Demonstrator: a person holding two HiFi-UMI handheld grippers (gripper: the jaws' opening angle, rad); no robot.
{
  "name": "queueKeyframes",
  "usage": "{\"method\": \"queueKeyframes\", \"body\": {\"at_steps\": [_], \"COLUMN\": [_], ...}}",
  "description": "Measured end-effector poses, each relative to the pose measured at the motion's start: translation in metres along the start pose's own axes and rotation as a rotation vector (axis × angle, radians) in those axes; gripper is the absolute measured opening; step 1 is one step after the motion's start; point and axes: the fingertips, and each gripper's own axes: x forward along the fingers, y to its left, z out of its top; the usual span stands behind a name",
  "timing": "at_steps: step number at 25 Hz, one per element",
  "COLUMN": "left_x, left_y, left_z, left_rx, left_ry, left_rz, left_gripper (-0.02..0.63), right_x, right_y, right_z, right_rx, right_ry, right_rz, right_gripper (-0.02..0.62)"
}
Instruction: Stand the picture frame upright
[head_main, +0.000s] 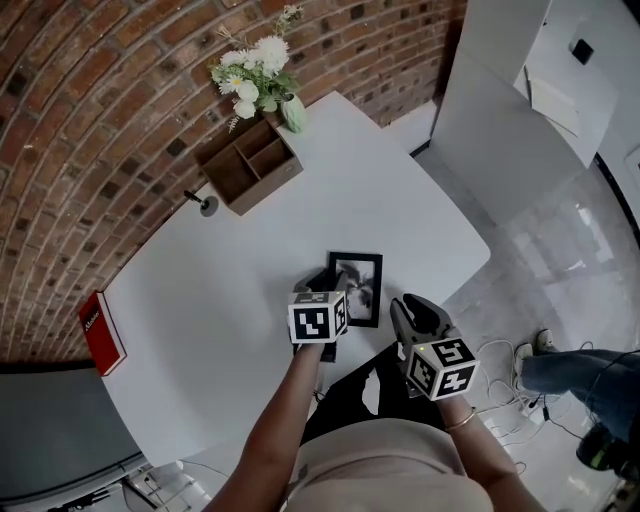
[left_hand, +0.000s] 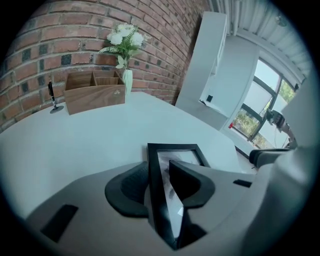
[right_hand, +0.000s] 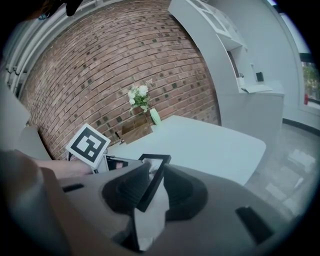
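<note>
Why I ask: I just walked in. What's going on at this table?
A person works a hand-held gripper in each hand. Both the left hand-held gripper and the right hand-held gripper have their jaws on the near end of a black picture frame over the white table. It is not yet upright.

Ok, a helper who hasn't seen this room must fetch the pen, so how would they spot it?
Find the brick wall behind the white table; by it sits a wooden organiser with a flower vase at one end. At the other end stands the pen: a thin black stick in a small round base, unlike its bulky neighbours.
</note>
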Motion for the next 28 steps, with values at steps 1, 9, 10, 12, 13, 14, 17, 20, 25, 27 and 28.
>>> {"method": "queueKeyframes", "body": {"at_steps": [1,9,10,12,13,14,17,20,25,27,28], "left_x": [0.0,-0.008,-0.009,-0.012,-0.014,-0.015,-0.022,-0.029,-0.036,-0.038,-0.038], "left_y": [0.001,0.004,0.004,0.003,0.002,0.001,0.001,0.001,0.001,0.002,0.003], "left_z": [0.0,0.001,0.001,0.002,0.003,0.004,0.005,0.007,0.007,0.007,0.006], "left_rx": [-0.001,-0.041,-0.044,-0.044,-0.042,-0.04,-0.051,-0.066,-0.088,-0.096,-0.1], "left_ry": [-0.001,-0.084,-0.093,-0.111,-0.123,-0.136,-0.172,-0.209,-0.251,-0.265,-0.27], "left_rz": [0.007,0.033,0.036,0.041,0.042,0.042,0.034,0.028,0.015,0.01,0.009], "left_gripper": [0.121,0.074,0.071,0.066,0.064,0.064,0.063,0.063,0.064,0.063,0.064], "right_x": [0.001,0.008,0.009,0.011,0.012,0.013,0.017,0.019,0.027,0.033,0.035], "right_y": [0.001,0.006,0.006,0.006,0.006,0.006,0.007,0.006,0.005,0.006,0.007], "right_z": [-0.001,-0.017,-0.019,-0.021,-0.022,-0.022,-0.022,-0.022,-0.025,-0.026,-0.027], "right_rx": [0.002,0.044,0.051,0.054,0.055,0.057,0.073,0.095,0.099,0.104,0.108], "right_ry": [0.005,0.066,0.074,0.087,0.093,0.098,0.109,0.112,0.128,0.139,0.144], "right_rz": [0.004,0.02,0.022,0.025,0.026,0.029,0.041,0.054,0.067,0.085,0.097], "right_gripper": [0.078,0.078,0.078,0.078,0.078,0.078,0.078,0.078,0.099,0.112,0.117]}}
